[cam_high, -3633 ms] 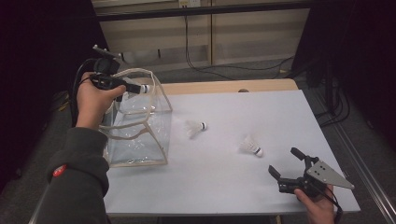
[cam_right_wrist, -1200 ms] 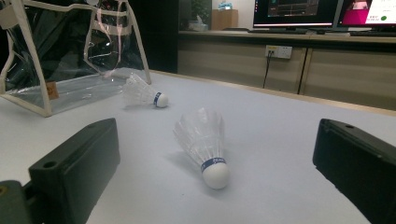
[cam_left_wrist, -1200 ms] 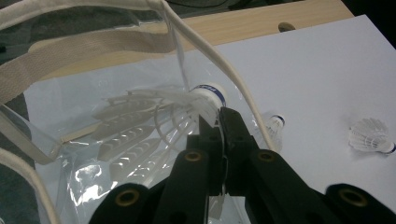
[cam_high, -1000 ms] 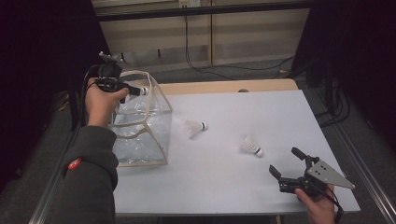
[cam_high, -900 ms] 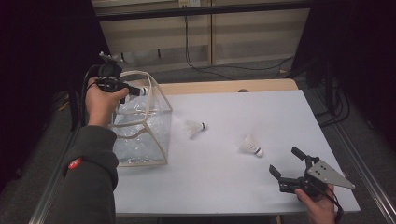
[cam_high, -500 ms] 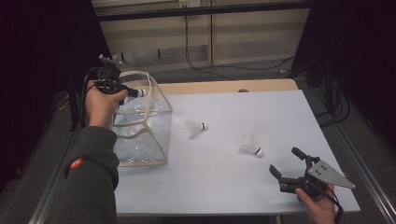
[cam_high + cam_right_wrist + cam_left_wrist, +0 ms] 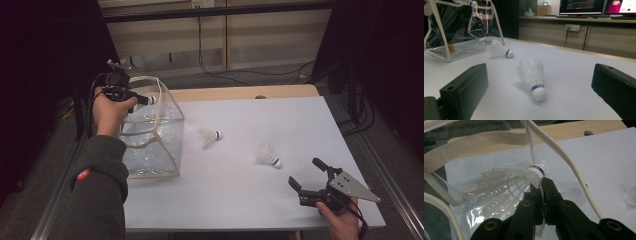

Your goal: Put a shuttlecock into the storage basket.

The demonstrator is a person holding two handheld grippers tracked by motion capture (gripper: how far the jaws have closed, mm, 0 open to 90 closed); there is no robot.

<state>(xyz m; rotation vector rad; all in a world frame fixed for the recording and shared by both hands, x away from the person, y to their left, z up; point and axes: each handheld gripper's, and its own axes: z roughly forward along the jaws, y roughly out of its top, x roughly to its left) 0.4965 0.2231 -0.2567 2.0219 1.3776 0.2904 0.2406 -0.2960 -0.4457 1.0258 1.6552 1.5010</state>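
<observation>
- High view is showing the left gripper (image 7: 142, 99) hanging over the open top of a clear plastic bag (image 7: 150, 135) at the left edge of the counter (image 7: 280, 125).
- Left gripper view is showing its fingers (image 7: 549, 187) pinching shut on a shuttlecock (image 7: 514, 182), gripping it just behind the white cork with the blue band, feathers pointing left and slightly down.
- That held shuttlecock is sitting at the mouth of the bag, between the bag's cream fabric straps (image 7: 474, 141), with clear plastic lying below it.
- The bag is standing upright on the counter, its cream trim running along the edges.
- A second shuttlecock (image 7: 208, 137) is lying on its side on the counter just to the right of the bag, cork pointing right.
- A third shuttlecock (image 7: 267, 156) is lying farther right and nearer the person, cork pointing toward the right gripper (image 7: 310, 177).
- Right gripper is resting low near the front right corner of the counter, held in the person's hand (image 7: 342, 222), with its fingers (image 7: 466, 87) spread wide and holding nothing.
- Right gripper view is showing the third shuttlecock (image 7: 532, 75) lying between and beyond the two spread fingers, apart from both, with the second shuttlecock (image 7: 499, 49) and the bag (image 7: 456, 32) farther back.
</observation>
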